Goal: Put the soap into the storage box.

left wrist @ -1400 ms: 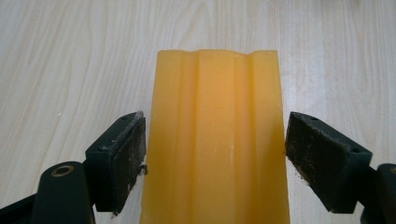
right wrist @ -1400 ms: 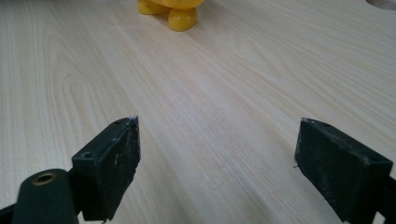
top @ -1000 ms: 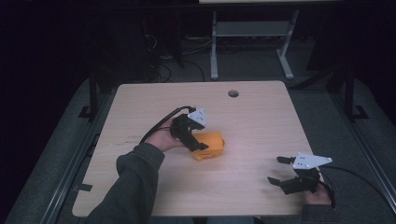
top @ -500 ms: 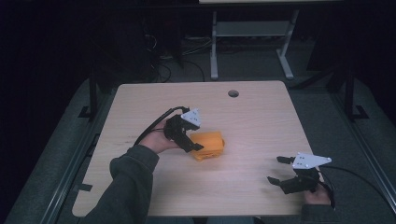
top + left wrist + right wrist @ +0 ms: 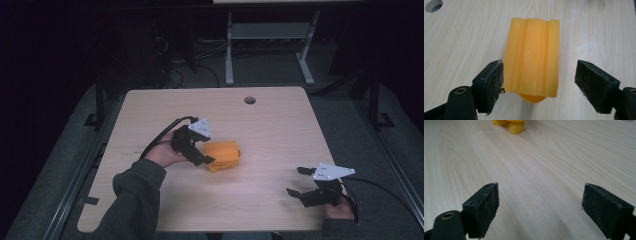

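An orange ridged plastic block (image 5: pixel 223 154) lies near the middle of the wooden table (image 5: pixel 280 130). My left gripper (image 5: pixel 206 148) is at its left end, open, with the jaws on either side of the block's near end. In the left gripper view the block (image 5: pixel 532 57) runs lengthwise between the pads (image 5: pixel 490 82); the left pad is close against its side and the right one stands apart. My right gripper (image 5: pixel 298 181) rests low near the table's front right corner, open and with nothing between its pads (image 5: pixel 486 203). The block's orange end (image 5: pixel 511 125) shows far ahead of it.
A round cable hole (image 5: pixel 249 100) sits near the table's far edge. Beyond the table, a white metal stand (image 5: pixel 270 40) and cables lie on the dark floor. Black cables trail from both grippers.
My left gripper has drawn back to the left along the block, and the forearm has shifted with it. The right gripper has stayed in place.
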Motion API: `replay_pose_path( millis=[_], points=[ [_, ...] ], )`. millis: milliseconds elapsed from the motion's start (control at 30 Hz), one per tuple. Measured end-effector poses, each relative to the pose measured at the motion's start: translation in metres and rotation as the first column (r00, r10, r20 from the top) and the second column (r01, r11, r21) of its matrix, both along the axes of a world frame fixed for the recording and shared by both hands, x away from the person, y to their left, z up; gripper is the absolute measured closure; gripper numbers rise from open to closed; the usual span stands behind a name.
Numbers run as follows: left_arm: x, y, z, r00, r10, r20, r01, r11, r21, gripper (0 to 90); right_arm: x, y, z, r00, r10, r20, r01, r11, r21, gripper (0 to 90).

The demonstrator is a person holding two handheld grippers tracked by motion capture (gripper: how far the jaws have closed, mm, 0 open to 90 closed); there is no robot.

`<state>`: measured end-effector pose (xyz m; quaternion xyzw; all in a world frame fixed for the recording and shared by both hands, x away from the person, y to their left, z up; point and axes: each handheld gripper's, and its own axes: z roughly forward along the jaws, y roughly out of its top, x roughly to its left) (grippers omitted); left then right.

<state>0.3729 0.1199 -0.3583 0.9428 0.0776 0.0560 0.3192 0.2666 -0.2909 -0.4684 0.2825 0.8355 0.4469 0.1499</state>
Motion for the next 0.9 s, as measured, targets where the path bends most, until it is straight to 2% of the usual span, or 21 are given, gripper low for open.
replay_pose_path(
  millis=[300,500,667,900],
  points=[
    [-0.006,0.01,-0.006,0.9999,0.007,-0.015,-0.007,1.0,-0.001,22.6,0.0,0.0,0.0,1.0,-0.009,0.001,0.009,1.0,0.001,13.7],
    [-0.01,0.011,-0.004,0.9999,0.004,-0.016,-0.004,1.0,0.002,22.6,0.0,-0.001,0.0,0.9999,-0.013,-0.002,0.013,0.9999,-0.001,13.7],
    [-0.015,0.017,-0.004,0.9999,0.006,-0.016,-0.007,0.9994,-0.034,22.6,0.0,-0.001,0.0,0.9999,-0.016,-0.004,0.016,0.9999,-0.005,13.7],
    [-0.021,0.023,-0.004,0.9999,0.013,-0.008,-0.013,0.9995,-0.029,22.6,0.0,-0.001,-0.001,0.9999,-0.017,-0.003,0.017,0.9998,-0.009,13.7]
  ],
)
